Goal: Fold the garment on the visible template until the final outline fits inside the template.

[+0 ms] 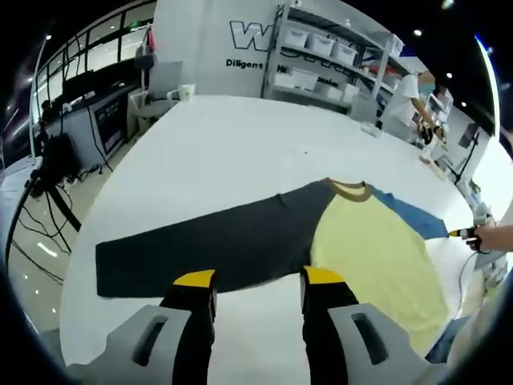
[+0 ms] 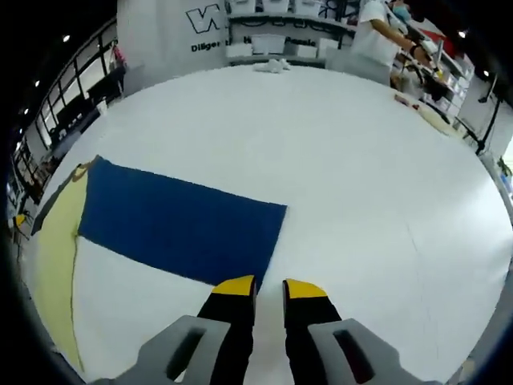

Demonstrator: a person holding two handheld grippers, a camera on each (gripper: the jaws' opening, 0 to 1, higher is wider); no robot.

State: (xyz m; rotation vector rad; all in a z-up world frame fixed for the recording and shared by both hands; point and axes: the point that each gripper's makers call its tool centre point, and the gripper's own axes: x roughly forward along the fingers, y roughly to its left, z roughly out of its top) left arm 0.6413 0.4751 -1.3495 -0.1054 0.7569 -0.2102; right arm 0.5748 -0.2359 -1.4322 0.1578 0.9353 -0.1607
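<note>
**Shirt flat on bench, both grippers hovering at sleeve edges, no fold started**

Bench (image 1: 240, 136): big white top, takes up most of the room in front of the person. Can't make out any template outline on it from either view, so no way to judge fit yet.

Garment (image 1: 377, 249): long-sleeve tee spread flat, yellow body, tan collar at far edge. Dark grey sleeve (image 1: 216, 245) stretched out straight to one side; blue sleeve (image 2: 180, 220) stretched out the other way, lying flat w/ a clean square cuff end. Nothing folded so far, judging by how it lies.

Left gripper (image 1: 258, 279): jaws apart, nothing between them, tips just over the near edge of the grey sleeve close to the armpit seam. Right gripper (image 2: 266, 289): jaws released too, narrower gap, tips just off the blue sleeve's near cuff corner.

Risks from here, imo:
- Left gripper sits near the armpit, not the cuff; lifting there would prob drag the body and skew the whole shirt.
- Right gripper pinching only the corner could let the sleeve twist or bunch on the way over.
- Thin fabric flat on bench: jaws may nip nothing, or scoop bench-side layer unevenly.
- W/ no template seen, folds could land outside it.
</note>
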